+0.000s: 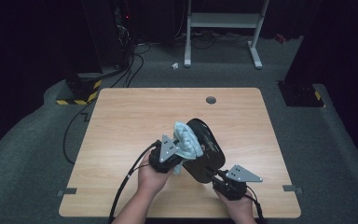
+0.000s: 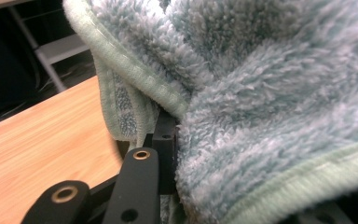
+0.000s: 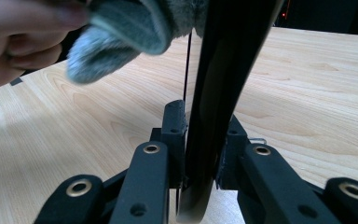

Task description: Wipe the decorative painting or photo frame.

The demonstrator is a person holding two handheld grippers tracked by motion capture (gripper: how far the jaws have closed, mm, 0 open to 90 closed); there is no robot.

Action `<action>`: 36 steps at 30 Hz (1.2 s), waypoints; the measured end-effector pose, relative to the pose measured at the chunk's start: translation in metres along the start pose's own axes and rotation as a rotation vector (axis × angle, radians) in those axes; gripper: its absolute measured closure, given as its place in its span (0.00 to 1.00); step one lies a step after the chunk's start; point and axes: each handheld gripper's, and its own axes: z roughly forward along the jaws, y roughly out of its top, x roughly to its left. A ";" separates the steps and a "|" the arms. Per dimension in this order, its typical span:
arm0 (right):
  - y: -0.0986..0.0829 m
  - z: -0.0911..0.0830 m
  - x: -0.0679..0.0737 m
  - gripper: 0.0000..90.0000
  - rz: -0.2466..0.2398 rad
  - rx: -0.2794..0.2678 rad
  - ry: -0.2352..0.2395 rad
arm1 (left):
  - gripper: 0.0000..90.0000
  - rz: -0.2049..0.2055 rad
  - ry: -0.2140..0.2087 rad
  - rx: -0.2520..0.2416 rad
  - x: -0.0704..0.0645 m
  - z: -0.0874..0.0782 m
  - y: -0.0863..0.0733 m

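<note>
Fluffy pale-blue microfibre cloth [image 1: 186,140] is bunched in my left gripper [image 1: 171,157], and I press it against the upper face of a glossy black oval plate [image 1: 209,149] that I hold off the light wooden table [image 1: 121,140]. The job in hand looks like wiping that plate clean, which would explain the arrangement: one tool steadies the plate, the other works the cloth over it.

My right gripper [image 3: 200,140] clamps the plate by its near edge, at the near right of the table. In the right gripper view the jaws are closed almost fully, one on each face of the thin dark rim, with only its thickness between them. Holding it by the edge leaves the broad face free for the cloth, and tilting it up toward the far side lets my left hand [image 1: 151,177] reach across from the left.

In the left gripper view the cloth [image 2: 261,93] swamps the jaws. One black finger [image 2: 165,140] shows against the pile, with the hemmed edge folded around it; the other is buried, so I judge the jaws pinched on a thick fold rather than seeing it plainly. The wad sits just left of the plate's middle, touching it.
</note>
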 end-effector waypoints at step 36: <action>-0.007 -0.002 -0.002 0.74 0.044 0.002 0.010 | 0.77 -0.112 0.061 0.063 0.040 0.009 -0.019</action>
